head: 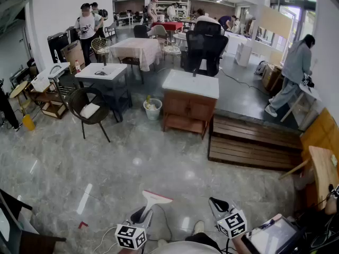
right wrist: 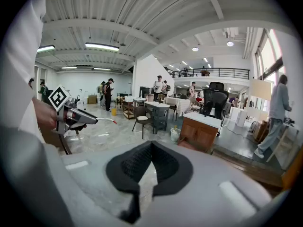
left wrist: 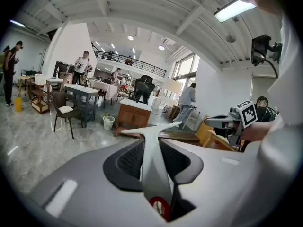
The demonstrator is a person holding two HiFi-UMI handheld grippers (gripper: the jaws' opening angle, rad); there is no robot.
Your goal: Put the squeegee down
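The squeegee [head: 154, 199] is white, with a flat handle and a wide T-shaped head, and it hangs above the marble floor at the bottom of the head view. My left gripper [head: 143, 214] is shut on its handle. In the left gripper view the handle [left wrist: 152, 167] runs up between the dark pads to the squeegee's head [left wrist: 147, 131]. My right gripper [head: 217, 206] is just to the right of it, held apart. Its fingertips meet in the right gripper view, where the right gripper [right wrist: 150, 145] holds nothing. The left gripper [right wrist: 71, 116] with the squeegee shows there at the left.
A wooden cabinet [head: 189, 97] with a white top stands ahead, a low wooden platform [head: 254, 142] to its right. A black chair [head: 90, 109] and a white bin [head: 152, 109] stand at the left. A tablet [head: 275, 237] and a wooden table [head: 324, 168] are at the right. Several people stand farther off.
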